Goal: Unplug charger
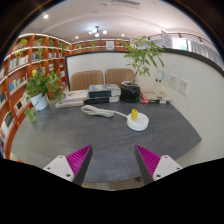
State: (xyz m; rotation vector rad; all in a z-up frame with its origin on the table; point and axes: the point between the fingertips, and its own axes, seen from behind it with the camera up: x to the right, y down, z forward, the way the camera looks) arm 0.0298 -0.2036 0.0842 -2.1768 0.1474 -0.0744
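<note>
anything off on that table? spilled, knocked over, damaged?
Nothing stands out. The table has a white cable running loosely to a round white base with a yellow piece on top. Both plants stand upright. The gripper fingers are open, short of everything.

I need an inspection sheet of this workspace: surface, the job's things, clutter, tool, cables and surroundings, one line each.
Surface: grey table, mostly bare near the fingers.
Job's things: white round charger base with a yellow part on top, beyond the fingers; its plug is not visible.
Clutter: dark devices and a black box at the far edge.
Tool: tool open, nothing between the pink pads, above the table.
Cables: white cable running from the charger base toward the far side.
Surroundings: potted plants, bookshelf, wall sockets, ceiling lights.
</note>
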